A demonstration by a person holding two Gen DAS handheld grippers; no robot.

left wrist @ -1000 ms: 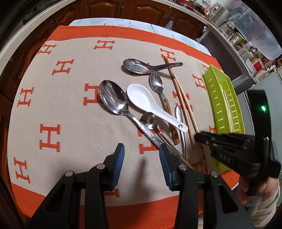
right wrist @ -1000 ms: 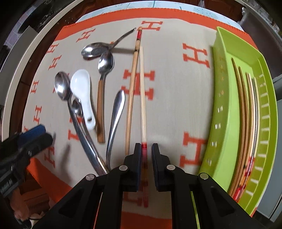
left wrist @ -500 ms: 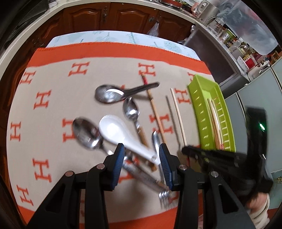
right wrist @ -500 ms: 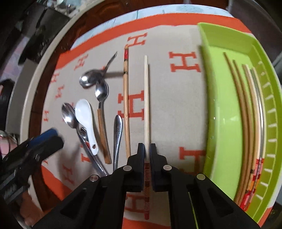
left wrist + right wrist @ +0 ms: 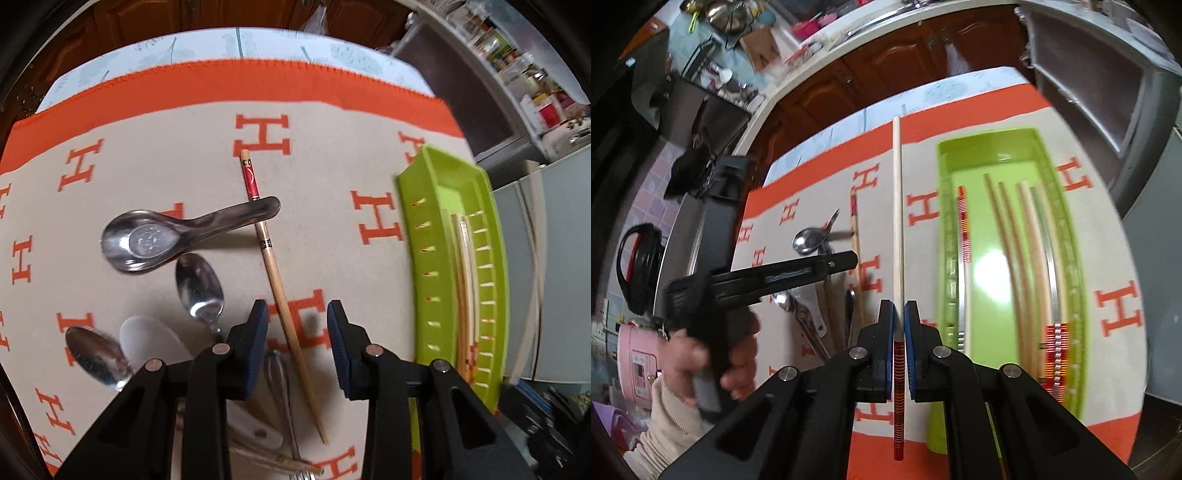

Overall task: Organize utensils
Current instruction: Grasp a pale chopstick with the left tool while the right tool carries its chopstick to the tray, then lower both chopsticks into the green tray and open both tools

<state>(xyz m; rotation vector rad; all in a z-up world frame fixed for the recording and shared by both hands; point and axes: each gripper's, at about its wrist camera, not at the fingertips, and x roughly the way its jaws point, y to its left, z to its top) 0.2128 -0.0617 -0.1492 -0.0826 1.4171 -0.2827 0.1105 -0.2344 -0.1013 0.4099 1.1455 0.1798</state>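
At the far left of the right wrist view, a hand (image 5: pixel 713 354) in a cream sleeve grips the handle of the left gripper (image 5: pixel 297 347). Its blue-padded fingers (image 5: pixel 258 332) stand wide apart with nothing between them, above the near part of a beige cloth (image 5: pixel 332 122) with an orange border and orange H marks that covers the table.

On the cloth, left of those fingers, lies a cluster of spoons: a steel spoon (image 5: pixel 96 356) at the left edge, a white ceramic spoon (image 5: pixel 151 343) just beside it, a smaller steel spoon (image 5: pixel 199 286) to its right, and farther off a wide metal soup spoon (image 5: pixel 147 242) whose handle points right. That handle crosses over a wooden chopstick (image 5: pixel 284 325) with a red far end, which runs from far to near and passes under the gap between the left fingers. A fork (image 5: pixel 284 398) lies just left of the chopstick's near half, partly hidden by the gripper.

To the right, the right gripper (image 5: pixel 898 332) has its fingers (image 5: pixel 886 332) pressed tight on a pale chopstick (image 5: pixel 897 206) near its red-striped end. The stick points straight away, lifted clear of the cloth, between the spoon cluster and the tray.

Farther right, a green slotted tray (image 5: pixel 990 144) sits on the cloth. Several chopsticks (image 5: pixel 1015 258) lie lengthwise in it, their striped red ends toward the near side, except one by the left wall whose red end lies far.
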